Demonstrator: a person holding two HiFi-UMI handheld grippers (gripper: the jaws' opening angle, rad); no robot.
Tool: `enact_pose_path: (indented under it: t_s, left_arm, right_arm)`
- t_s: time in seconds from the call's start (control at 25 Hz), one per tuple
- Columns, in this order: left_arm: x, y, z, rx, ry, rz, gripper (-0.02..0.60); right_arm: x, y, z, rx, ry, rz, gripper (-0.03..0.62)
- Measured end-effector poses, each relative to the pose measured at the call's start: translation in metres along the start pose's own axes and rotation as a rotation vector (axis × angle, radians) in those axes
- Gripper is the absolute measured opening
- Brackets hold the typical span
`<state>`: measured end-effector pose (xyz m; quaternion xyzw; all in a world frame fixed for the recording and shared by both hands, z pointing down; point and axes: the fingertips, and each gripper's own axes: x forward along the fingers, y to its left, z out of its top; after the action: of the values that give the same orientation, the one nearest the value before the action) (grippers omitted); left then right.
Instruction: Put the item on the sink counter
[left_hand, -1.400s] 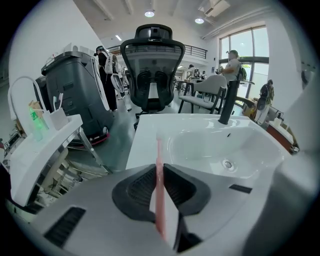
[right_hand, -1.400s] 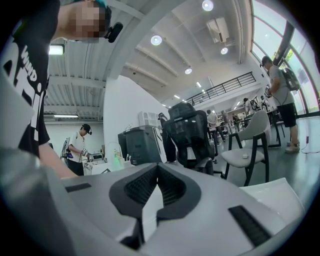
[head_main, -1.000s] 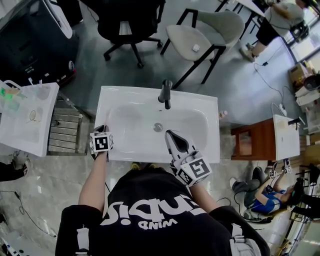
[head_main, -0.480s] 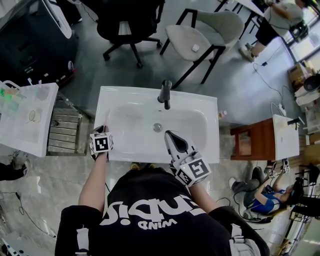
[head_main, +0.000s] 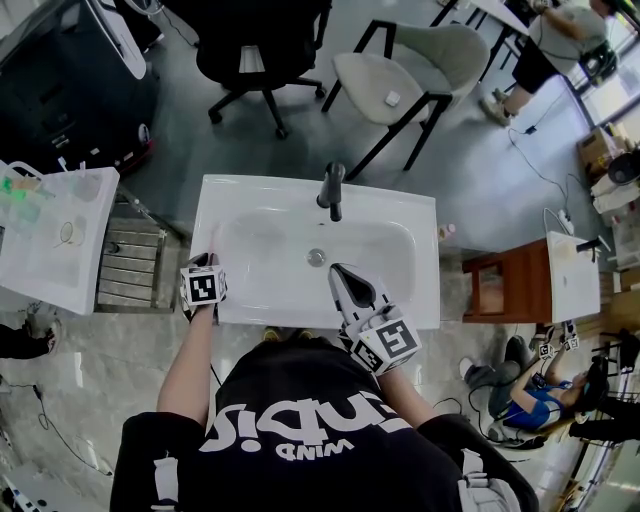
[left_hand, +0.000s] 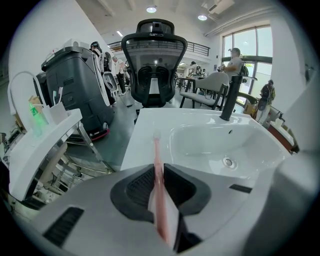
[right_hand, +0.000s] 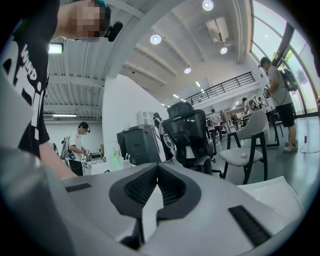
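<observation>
One pink toothbrush (left_hand: 157, 165) pinched between the nearly closed jaws of the left gripper (left_hand: 158, 172), its tip jutting out over the left rim of one white sink counter (left_hand: 142, 132) with one black tap (head_main: 331, 188); the second of two grippers, the right gripper (head_main: 343, 274), closed tight on nothing, over the basin's front.

Pink toothbrush (left_hand: 158, 185), white sink (head_main: 212, 205)

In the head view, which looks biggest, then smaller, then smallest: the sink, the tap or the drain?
Biggest first:
1. sink
2. tap
3. drain, a tiny dot in the bowl
</observation>
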<state>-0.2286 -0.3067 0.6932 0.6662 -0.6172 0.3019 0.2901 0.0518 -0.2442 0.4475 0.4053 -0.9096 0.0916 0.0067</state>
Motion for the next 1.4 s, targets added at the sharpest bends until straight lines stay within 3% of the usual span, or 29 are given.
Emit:
enact_pose_path:
  t_s: [0.44, 0.68, 0.8, 1.08, 1.4]
  left_arm:
    - [-0.003, 0.001, 0.001, -0.015, 0.003, 0.004, 0.072]
    - [-0.004, 0.01, 0.002, -0.06, -0.024, -0.008, 0.196]
    - [-0.004, 0.006, 0.002, -0.055, -0.027, -0.035, 0.224]
    - [-0.017, -0.006, 0.016, -0.028, -0.071, -0.052, 0.227]
    - [-0.062, -0.034, 0.051, 0.011, -0.185, -0.126, 0.227]
  right_arm:
    - [-0.001, -0.001, -0.003, 0.006, 0.002, -0.002, 0.018]
    - [-0.002, -0.001, -0.005, 0.012, 0.006, -0.001, 0.018]
    - [-0.001, 0.0, -0.003, 0.007, 0.004, 0.003, 0.018]
    - [-0.003, 0.0, -0.001, 0.003, 0.001, 0.0, 0.018]
    - [-0.006, 0.0, 0.0, 0.001, -0.003, -0.012, 0.018]
